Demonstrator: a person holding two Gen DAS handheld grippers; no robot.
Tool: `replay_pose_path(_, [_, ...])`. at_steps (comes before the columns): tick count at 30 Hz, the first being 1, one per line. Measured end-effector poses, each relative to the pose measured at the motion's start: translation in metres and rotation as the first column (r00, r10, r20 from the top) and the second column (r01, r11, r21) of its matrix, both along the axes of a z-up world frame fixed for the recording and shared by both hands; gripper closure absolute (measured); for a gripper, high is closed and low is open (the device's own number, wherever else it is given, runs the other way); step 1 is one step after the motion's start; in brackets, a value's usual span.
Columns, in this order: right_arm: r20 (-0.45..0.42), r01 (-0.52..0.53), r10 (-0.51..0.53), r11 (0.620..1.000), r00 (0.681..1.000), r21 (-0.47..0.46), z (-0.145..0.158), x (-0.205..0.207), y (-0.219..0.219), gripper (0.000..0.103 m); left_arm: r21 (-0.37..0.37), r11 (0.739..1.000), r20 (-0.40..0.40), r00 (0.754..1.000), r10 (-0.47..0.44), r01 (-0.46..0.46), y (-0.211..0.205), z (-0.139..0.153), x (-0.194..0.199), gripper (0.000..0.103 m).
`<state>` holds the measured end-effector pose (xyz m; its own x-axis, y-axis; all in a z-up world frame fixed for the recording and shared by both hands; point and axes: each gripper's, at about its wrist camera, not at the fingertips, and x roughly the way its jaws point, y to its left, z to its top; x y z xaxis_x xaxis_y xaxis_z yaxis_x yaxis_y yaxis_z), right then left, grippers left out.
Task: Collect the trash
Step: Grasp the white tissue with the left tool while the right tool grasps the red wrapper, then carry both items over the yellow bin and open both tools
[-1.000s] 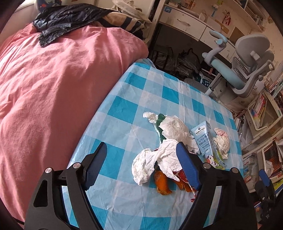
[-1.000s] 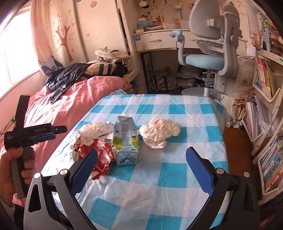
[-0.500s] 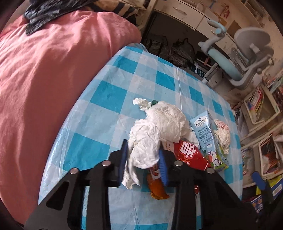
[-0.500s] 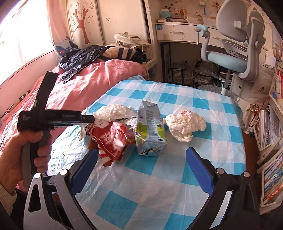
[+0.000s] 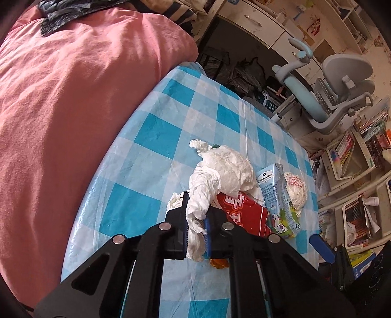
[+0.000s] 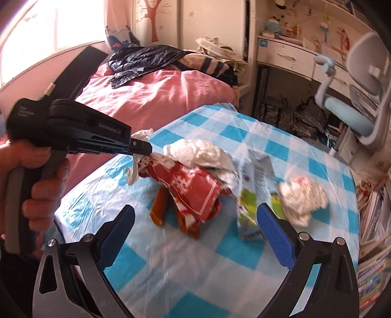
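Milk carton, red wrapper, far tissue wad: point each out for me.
milk carton (image 5: 277, 195): left wrist view, blue side panel.
red wrapper (image 6: 193, 188): right wrist view, middle of its printed face.
far tissue wad (image 6: 303, 195): right wrist view, centre of the crumple.

Setting: a home bedroom that doubles as a study, untidy. Evidence: bed (image 5: 73, 102) with pink cover, black plastic bag (image 6: 144, 61) lying on it; pink curtain and wall panels (image 6: 156, 22) painted with a tree; white drawer unit (image 6: 286, 56) cluttered on top; grey and pale blue swivel chair (image 5: 342, 80); bookshelves (image 5: 352, 151) crammed with books; small desk (image 5: 171, 137) under a blue-and-white checked plastic cloth, strewn with litter.
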<state>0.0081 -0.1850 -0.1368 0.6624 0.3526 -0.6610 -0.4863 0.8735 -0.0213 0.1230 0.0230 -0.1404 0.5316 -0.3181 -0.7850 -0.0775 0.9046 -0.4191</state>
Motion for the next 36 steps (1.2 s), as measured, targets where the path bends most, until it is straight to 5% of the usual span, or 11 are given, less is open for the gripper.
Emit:
replay_pose_path(4, [0.034, -0.048, 0.052, 0.993, 0.998, -0.111, -0.013, 0.022, 0.035, 0.008, 0.004, 1.0, -0.008, 1.0, 0.004, -0.004, 0.005, -0.002, 0.0, 0.089])
replay_pose_path(7, [-0.016, -0.067, 0.065, 0.985, 0.998, -0.161, -0.03, 0.045, 0.047, 0.033, 0.01, 1.0, -0.019, 1.0, 0.003, -0.003, 0.007, -0.005, 0.003, 0.088])
replay_pose_path(9, [-0.087, -0.077, 0.07, 0.994, 0.994, -0.082, -0.035, 0.058, 0.041, 0.067, 0.016, 1.0, -0.02, 1.0, 0.007, -0.007, 0.008, -0.006, 0.005, 0.089])
replay_pose_path(12, [-0.123, -0.06, 0.063, 0.998, 0.99, 0.034, -0.028, 0.065, 0.029, 0.089, 0.024, 1.0, -0.002, 1.0, 0.013, -0.013, 0.01, -0.003, 0.007, 0.09])
replay_pose_path(14, [-0.126, -0.05, 0.065, 0.992, 0.99, 0.116, -0.018, 0.064, 0.018, 0.094, 0.023, 1.0, 0.019, 1.0, 0.016, -0.017, 0.011, 0.001, 0.007, 0.097])
replay_pose_path(23, [-0.219, 0.008, 0.104, 0.889, 0.97, 0.459, 0.006, 0.056, -0.038, 0.099, 0.007, 1.0, 0.135, 0.991, -0.005, 0.004, 0.005, 0.033, -0.002, 0.099])
replay_pose_path(36, [-0.214, 0.105, 0.041, 0.773, 0.976, 0.625, 0.031, -0.06, -0.118, 0.099, 0.067, 0.994, 0.245, 0.964, -0.104, 0.09, -0.026, 0.06, -0.045, 0.099])
